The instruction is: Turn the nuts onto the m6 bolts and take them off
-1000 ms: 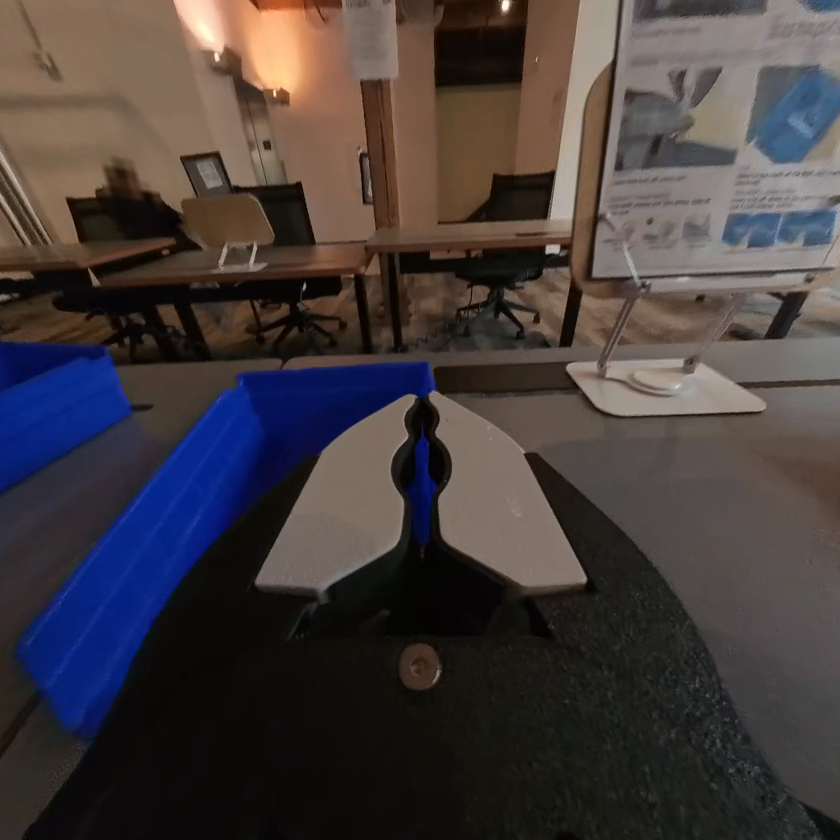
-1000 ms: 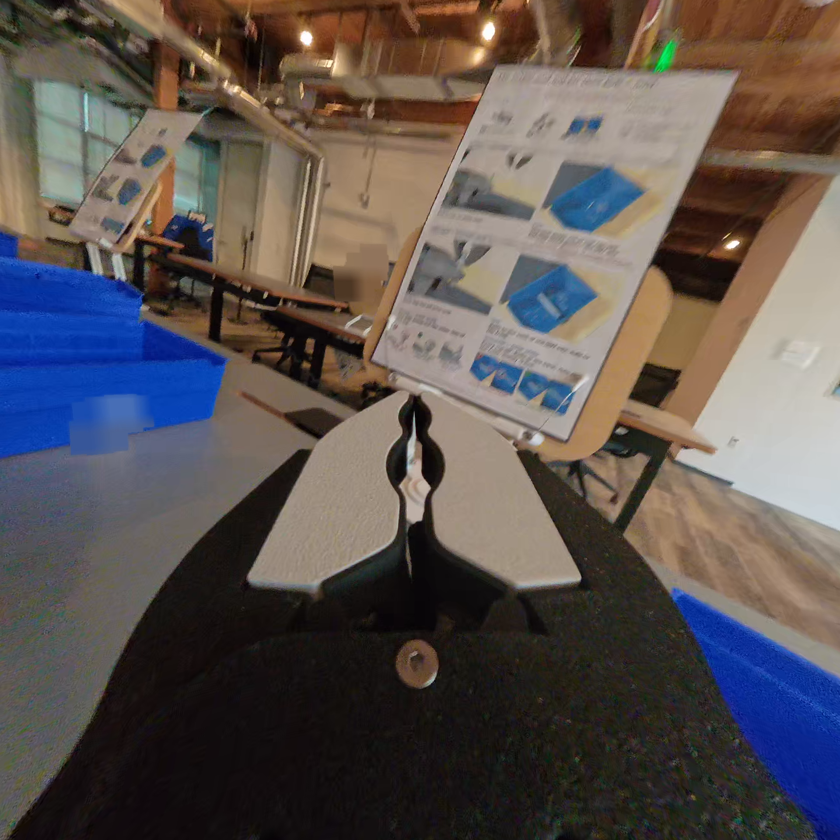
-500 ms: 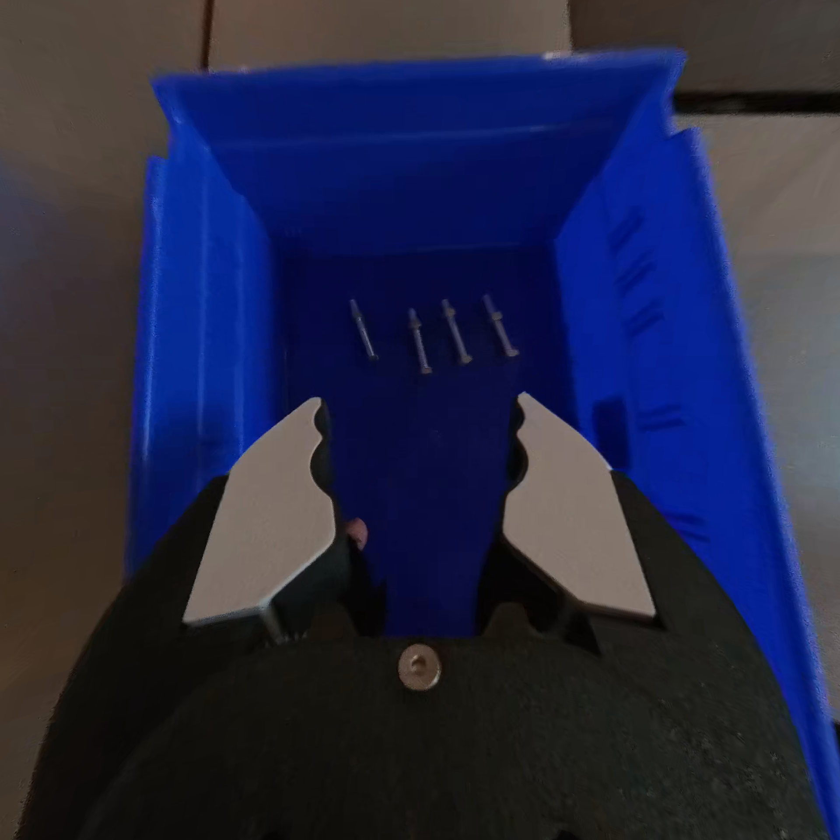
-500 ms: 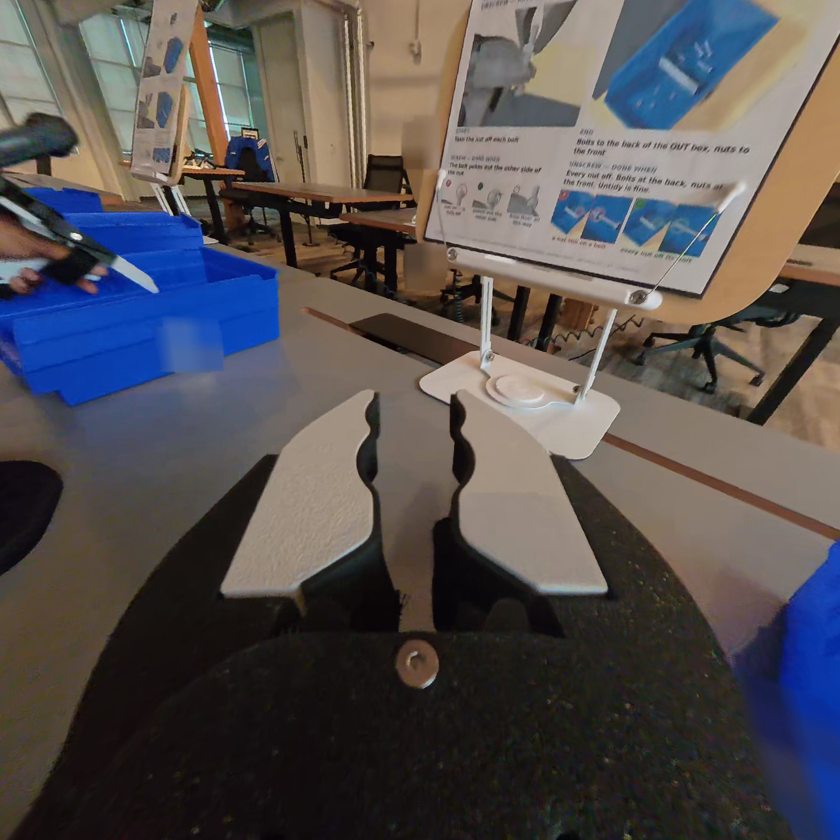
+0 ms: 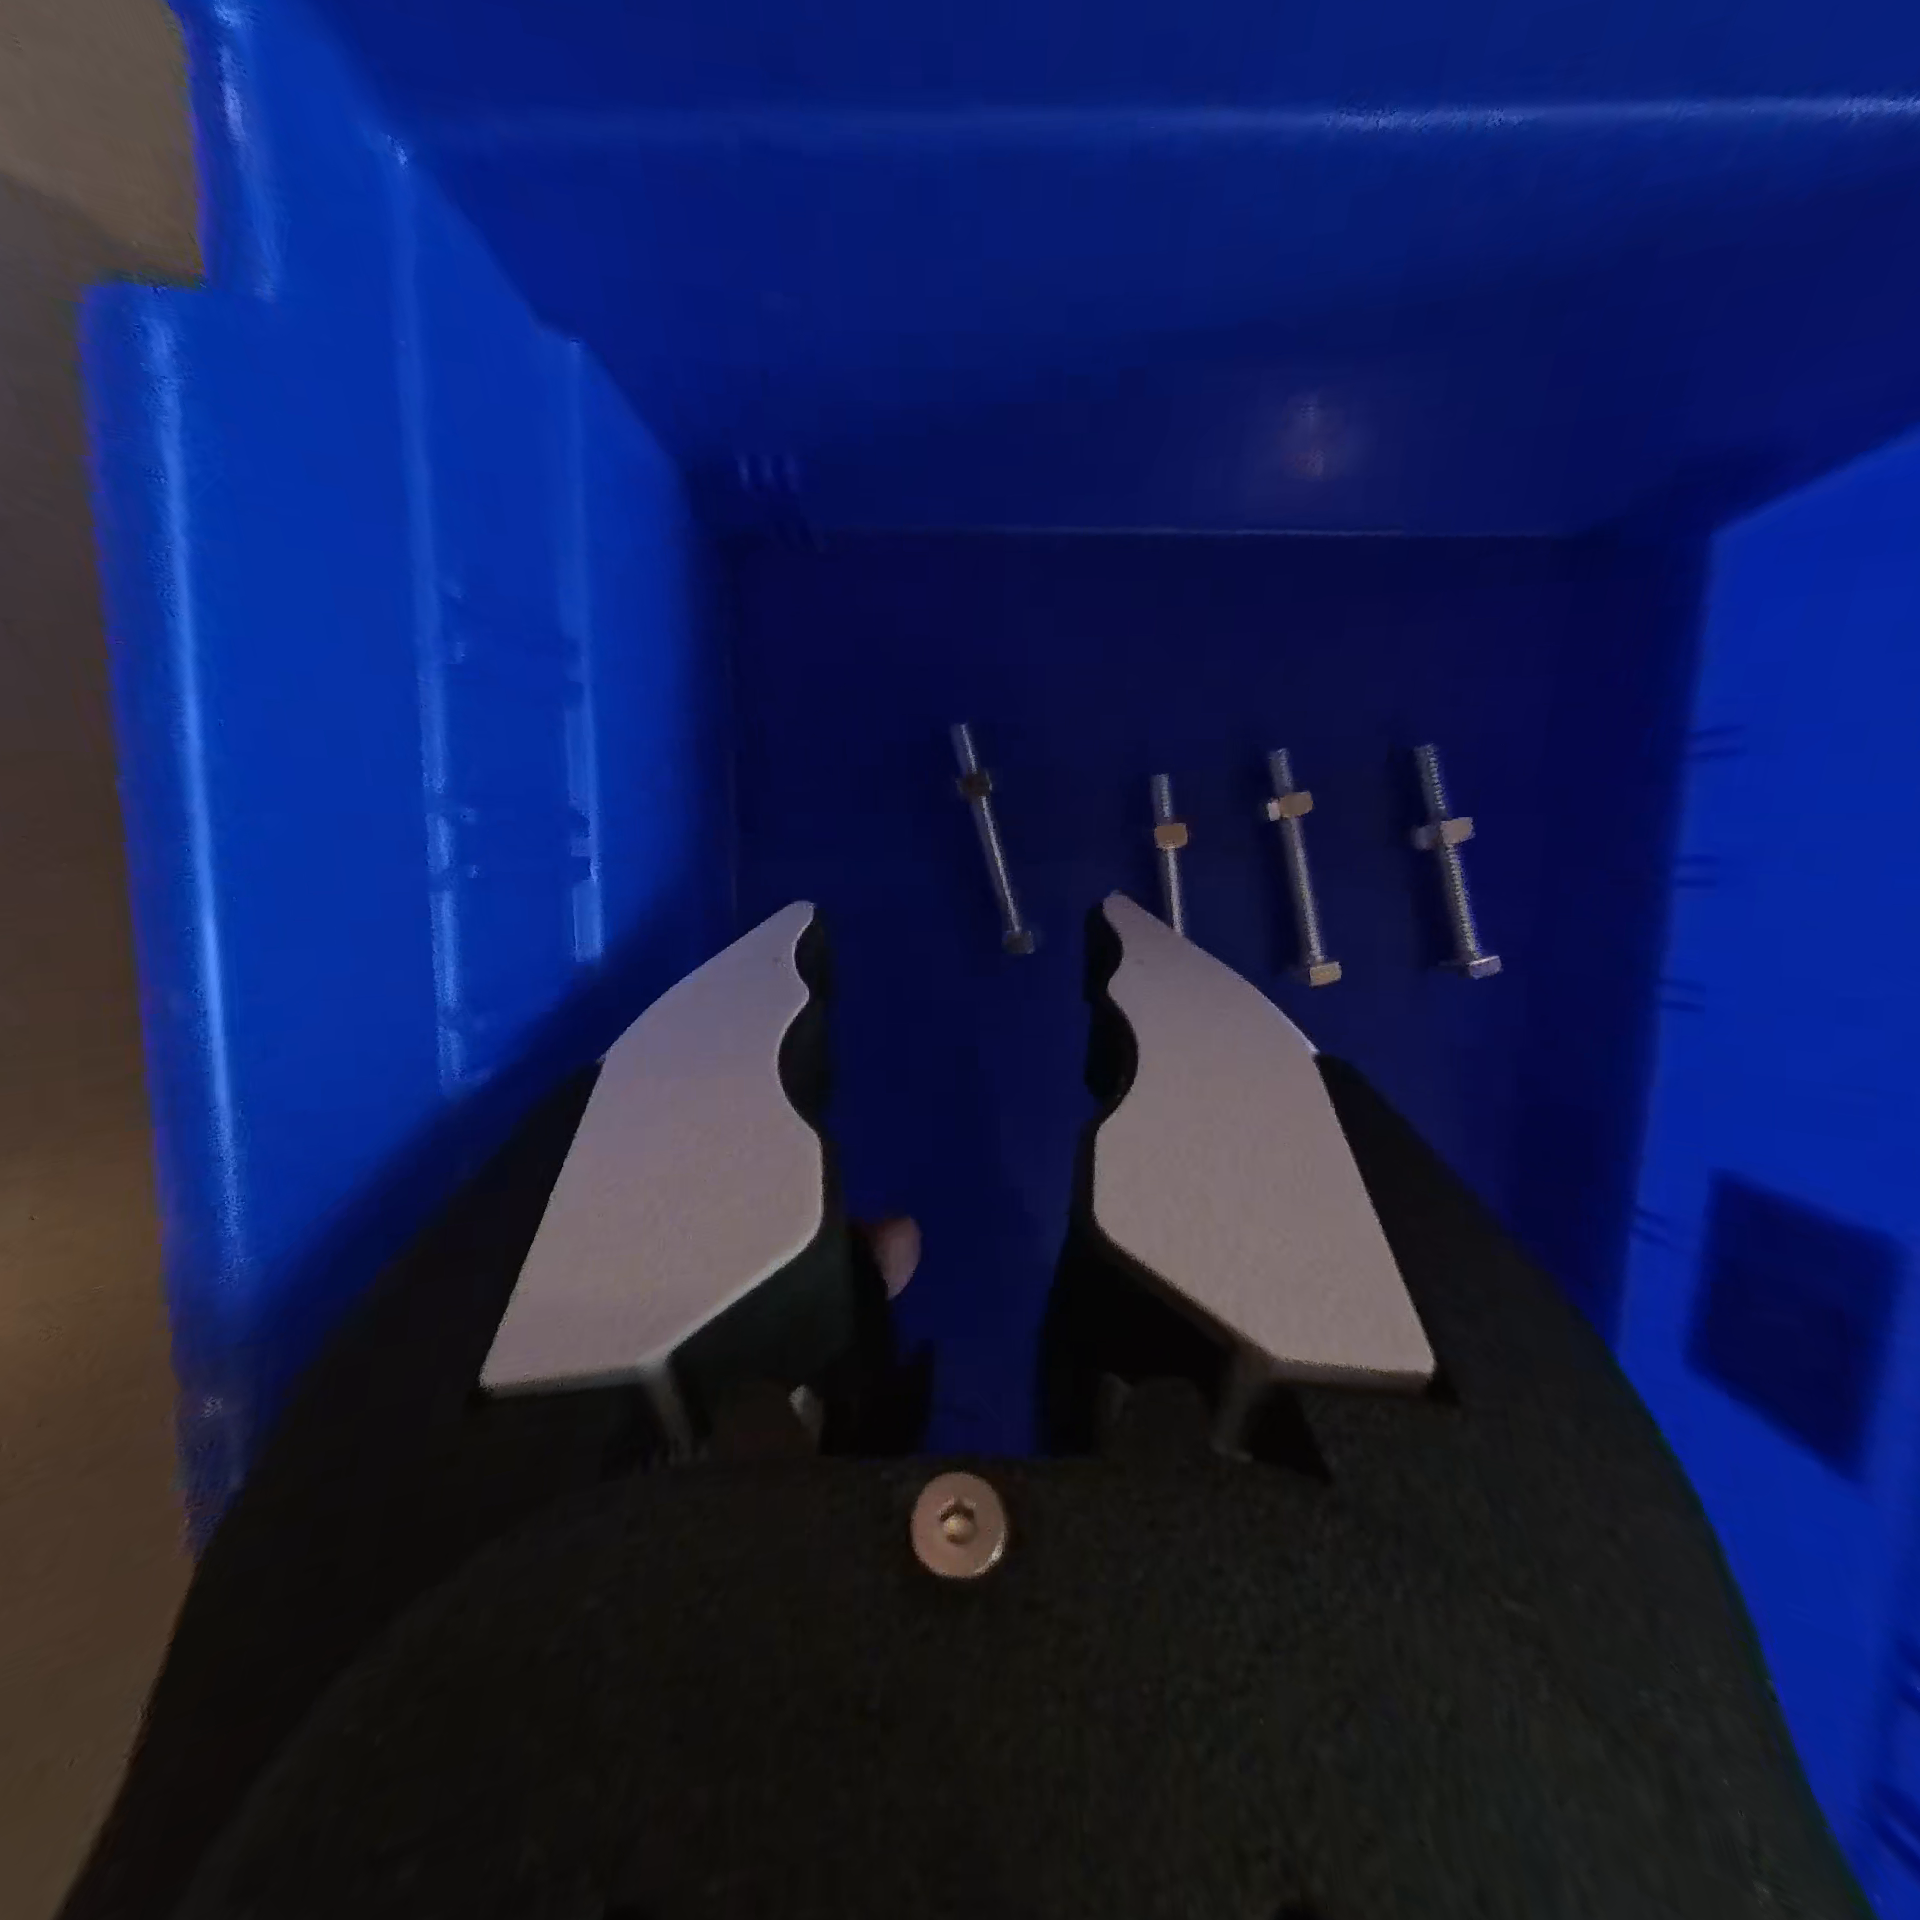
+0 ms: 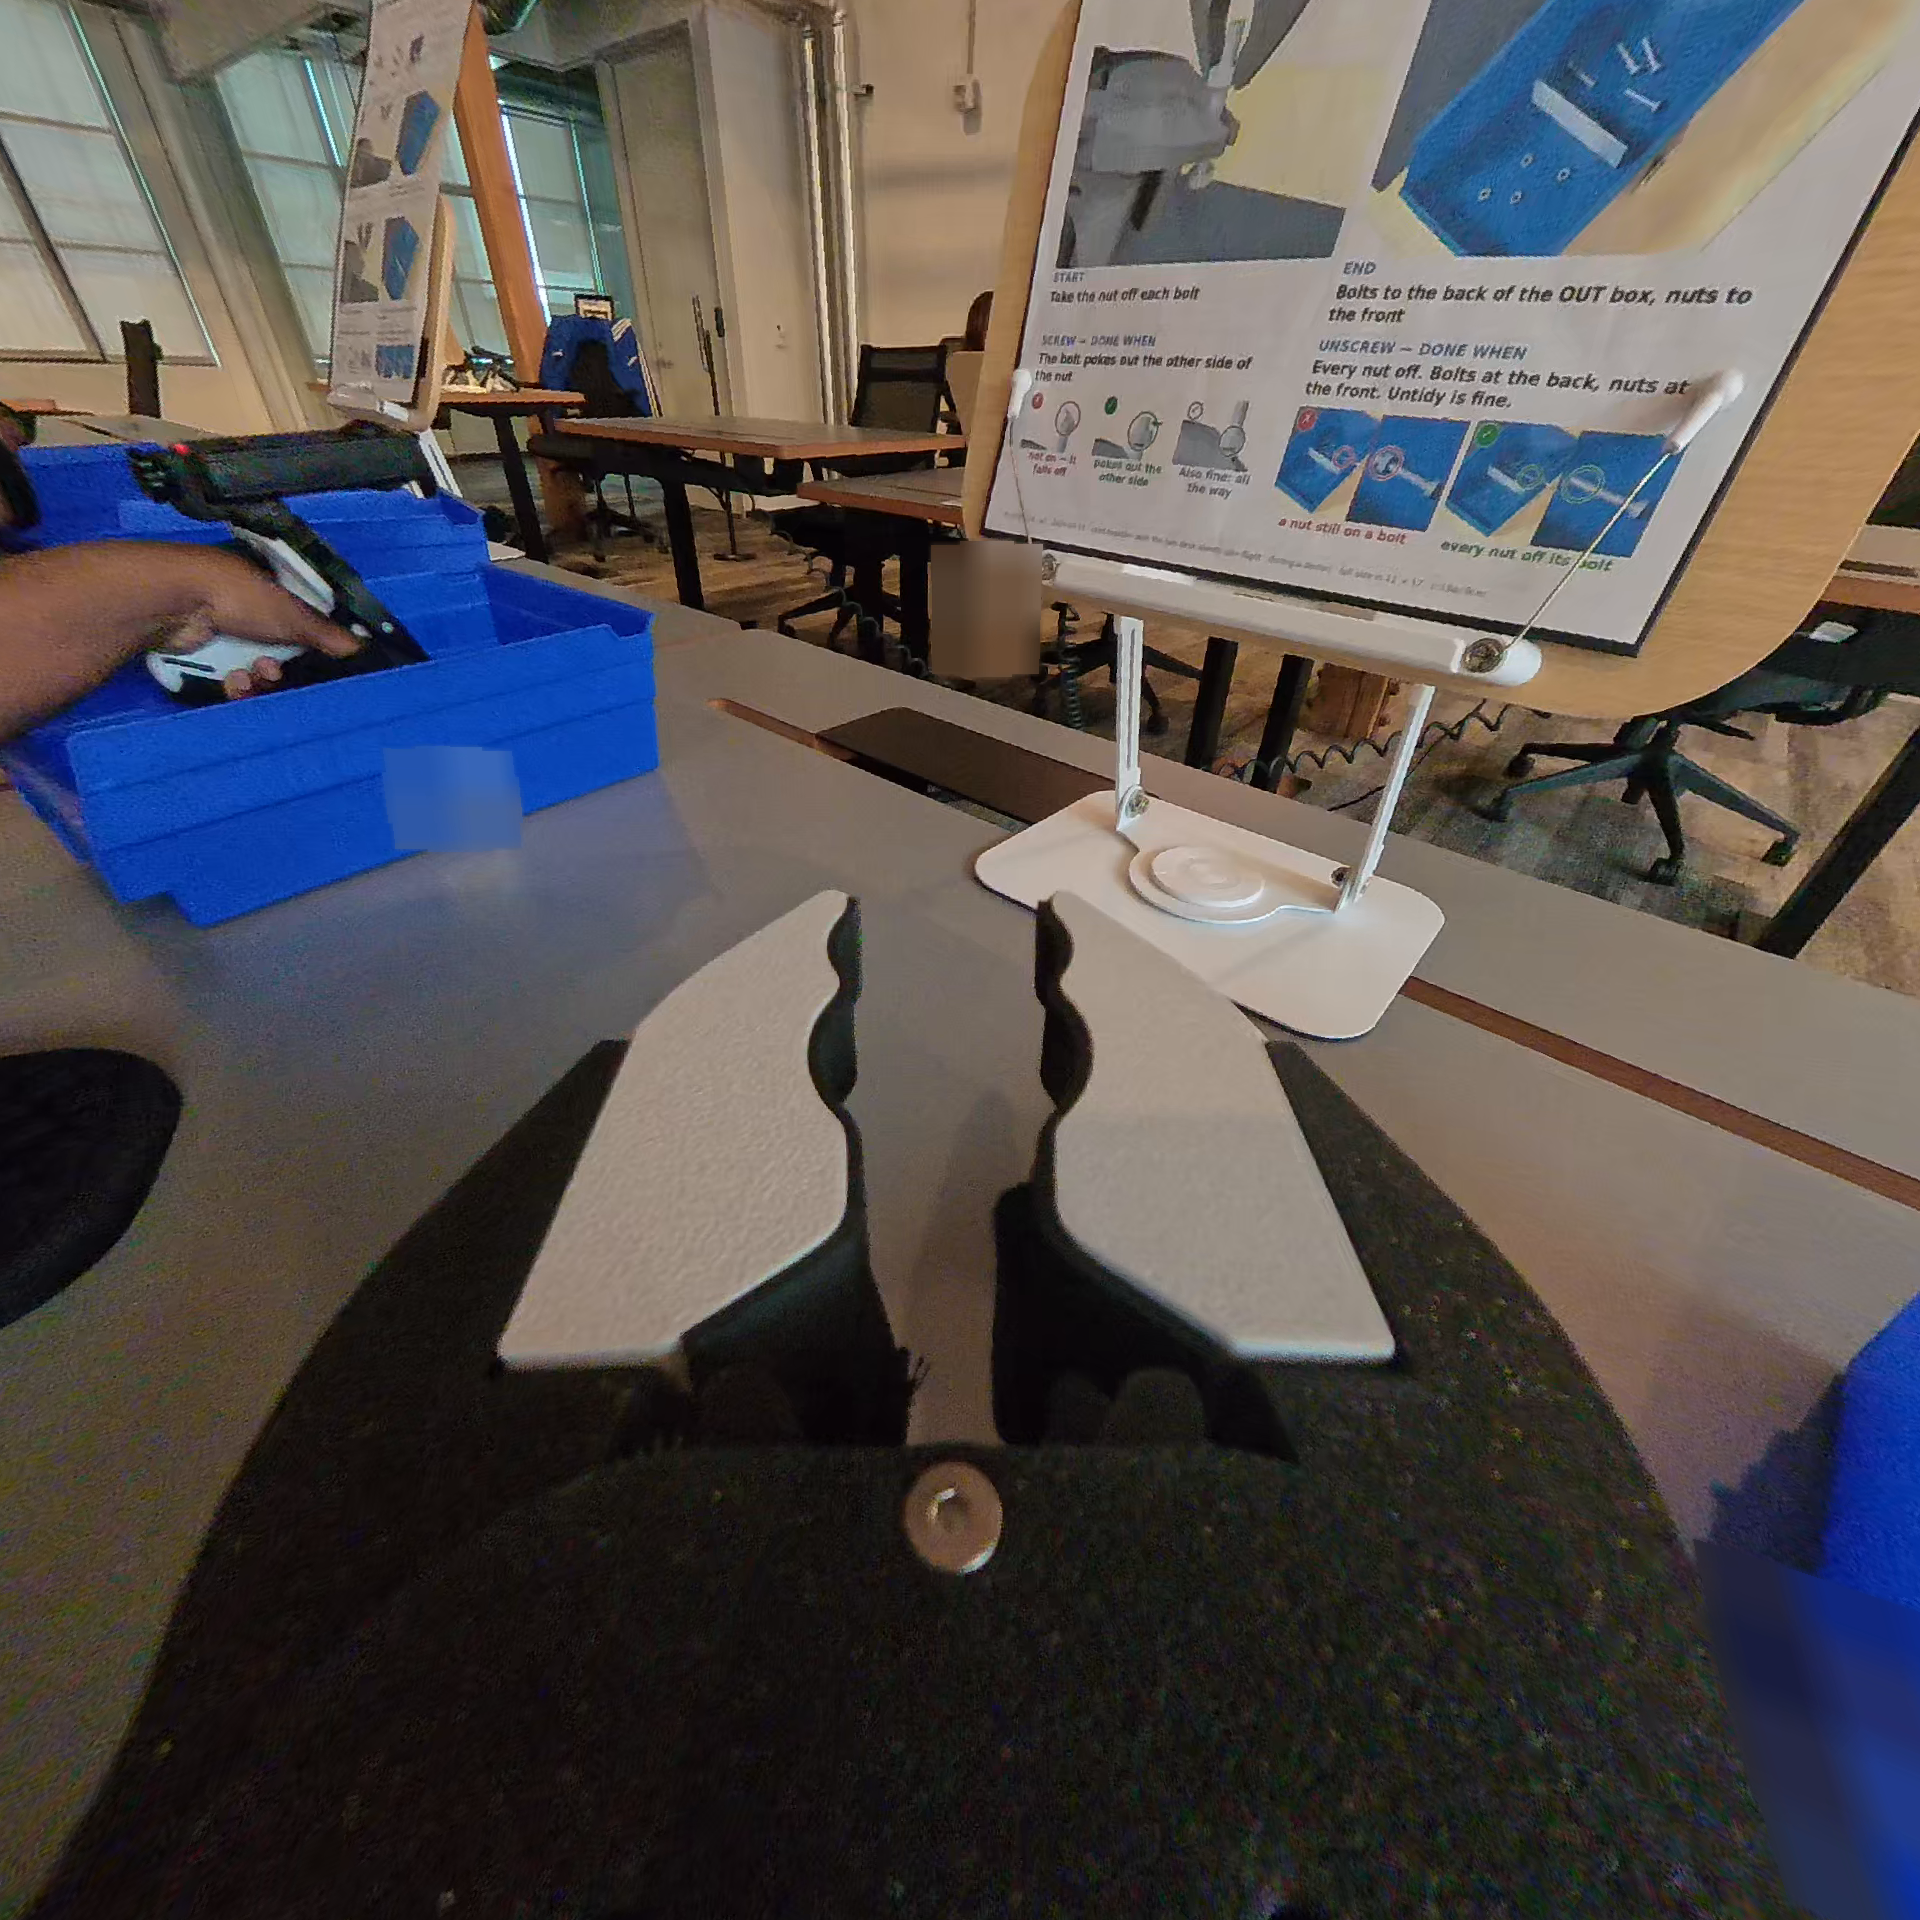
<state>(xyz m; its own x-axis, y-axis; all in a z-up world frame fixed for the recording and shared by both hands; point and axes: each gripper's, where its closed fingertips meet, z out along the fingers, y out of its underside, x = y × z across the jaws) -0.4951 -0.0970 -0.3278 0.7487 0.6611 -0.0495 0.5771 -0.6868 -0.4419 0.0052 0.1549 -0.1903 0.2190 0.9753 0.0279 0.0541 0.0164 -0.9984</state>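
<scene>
In the left wrist view I look down into a blue bin [image 5: 395, 727]. Several long bolts, each with a nut on its shank, lie side by side on the bin floor: the leftmost bolt [image 5: 990, 837], one beside it [image 5: 1169, 854] partly behind my right fingertip, and two more to the right [image 5: 1296, 869] [image 5: 1448, 867]. My left gripper [image 5: 951, 920] is open and empty, its tips just short of the leftmost bolt's head. My right gripper [image 6: 945, 909] is open and empty above the grey table [image 6: 416, 1018]. The left gripper [image 6: 301, 551] also shows in the right wrist view, reaching into the blue bin [image 6: 343, 748].
A white stand [image 6: 1216, 914] holding an instruction board [image 6: 1403, 312] sits just beyond my right gripper. Another blue bin's edge [image 6: 1881, 1455] is at the right. A person's hand [image 6: 125, 613] holds the left gripper. Tables and chairs stand behind. My right fingertips sit around 60 centimeters from my left ones.
Both grippers opened from shut. The left gripper tipped down into the blue bin, moved closer to the bolts, and its jaws narrowed somewhat. The right gripper lowered toward the table.
</scene>
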